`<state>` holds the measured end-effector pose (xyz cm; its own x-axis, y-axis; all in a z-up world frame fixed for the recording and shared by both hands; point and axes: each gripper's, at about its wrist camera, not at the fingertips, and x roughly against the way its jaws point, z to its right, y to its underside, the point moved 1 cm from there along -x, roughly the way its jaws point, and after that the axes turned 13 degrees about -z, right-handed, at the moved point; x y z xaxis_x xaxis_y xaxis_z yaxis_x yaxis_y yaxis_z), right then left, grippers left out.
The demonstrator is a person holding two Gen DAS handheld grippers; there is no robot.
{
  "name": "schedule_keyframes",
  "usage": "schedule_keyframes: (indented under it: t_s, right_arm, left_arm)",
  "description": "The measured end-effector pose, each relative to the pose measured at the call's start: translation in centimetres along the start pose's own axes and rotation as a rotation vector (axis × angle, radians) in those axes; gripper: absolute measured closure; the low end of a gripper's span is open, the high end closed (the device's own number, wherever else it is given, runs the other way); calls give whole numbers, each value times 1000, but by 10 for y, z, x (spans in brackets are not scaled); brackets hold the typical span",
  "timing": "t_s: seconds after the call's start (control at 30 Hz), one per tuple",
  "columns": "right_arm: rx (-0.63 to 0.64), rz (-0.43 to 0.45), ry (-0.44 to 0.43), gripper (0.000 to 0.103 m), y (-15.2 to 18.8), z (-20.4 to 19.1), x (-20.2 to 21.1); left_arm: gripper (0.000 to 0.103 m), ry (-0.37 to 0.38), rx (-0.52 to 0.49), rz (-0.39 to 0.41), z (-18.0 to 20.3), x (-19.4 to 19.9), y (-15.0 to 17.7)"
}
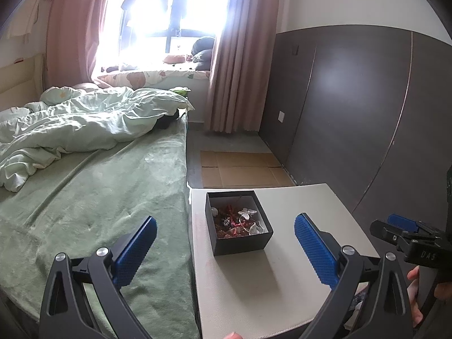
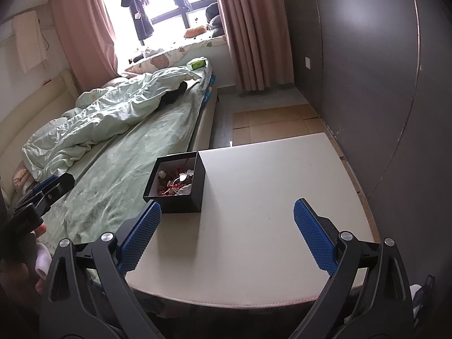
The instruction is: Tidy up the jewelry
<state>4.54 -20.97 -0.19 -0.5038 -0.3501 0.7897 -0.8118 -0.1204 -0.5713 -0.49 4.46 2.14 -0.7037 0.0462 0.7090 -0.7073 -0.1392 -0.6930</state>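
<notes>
Both tongs are spread wide and hold nothing: the left tongs (image 1: 225, 245) hang above the tabletop's (image 1: 296, 197) left edge, the right tongs (image 2: 227, 233) above its near part. Between them and the far edge stands the open black box (image 1: 238, 223) with tangled jewelry (image 1: 237, 221) inside. Nothing blocks the way. A green bed (image 1: 99, 186) lies just beside, cardboard (image 1: 243, 169) on the floor beyond.

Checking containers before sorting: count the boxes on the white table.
1. A single black box stands open at the white table's far left corner, beside the bed, with tangled jewelry inside. The table's near edge is partly hidden behind the grippers.
</notes>
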Motion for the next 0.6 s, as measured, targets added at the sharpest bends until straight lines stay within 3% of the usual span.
schedule_keyframes:
  t_s: [0.6]
  right_arm:
    - [-12,-6,-5,8,1,-2,-1]
  left_arm:
    - [8,-10,-10,-12,1,0,1]
